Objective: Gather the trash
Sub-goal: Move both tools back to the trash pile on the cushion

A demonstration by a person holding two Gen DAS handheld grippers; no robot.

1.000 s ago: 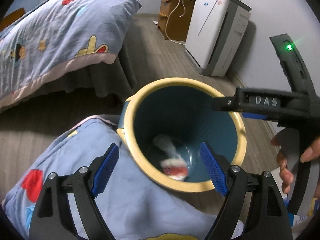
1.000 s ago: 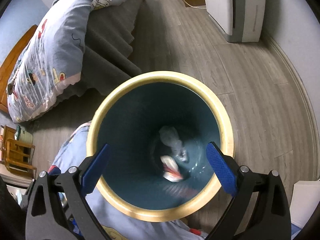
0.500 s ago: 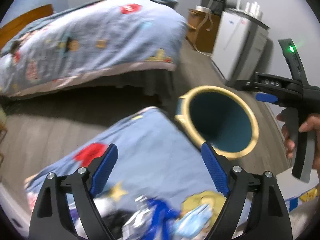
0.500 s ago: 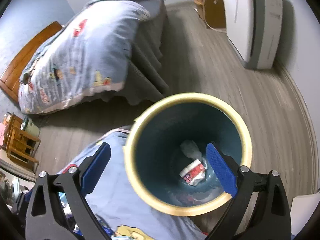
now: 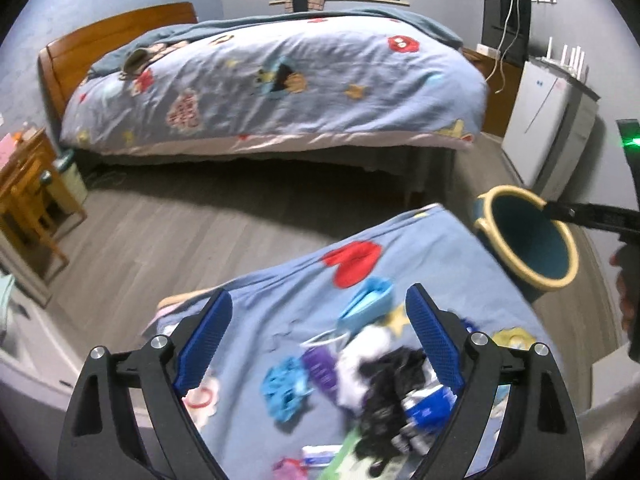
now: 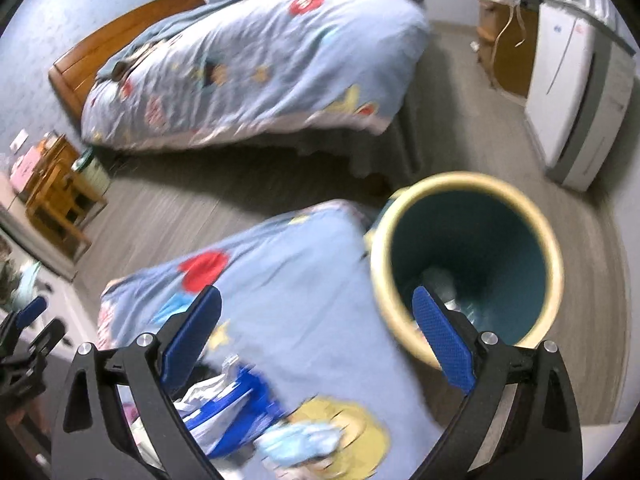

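Bedroom scene, viewed along both hand-held tools. The left gripper hangs over a blue patterned cloth spread on a low surface in the near field; its blue-padded jaws stand wide apart with nothing clamped between them. Below and between the jaws lies a blurred heap of trash: black and white crumpled pieces, a purple wrapper, light-blue scraps and a blue-and-white packet, all resting on the cloth. The right gripper likewise has its jaws spread apart and empty; its left finger lies over the cloth, its right finger over the near rim of the bin. The bin, teal inside with a cream rim, stands on the grey wooden floor just beside the right edge of the cloth; pale crumpled trash is dimly visible at its bottom. In the left wrist view the right tool's black body with a green light appears at the far right edge, above the bin. Far field: a bed with a matching cartoon quilt and wooden headboard; at right, a white appliance against the wall; at left, a wooden chair.
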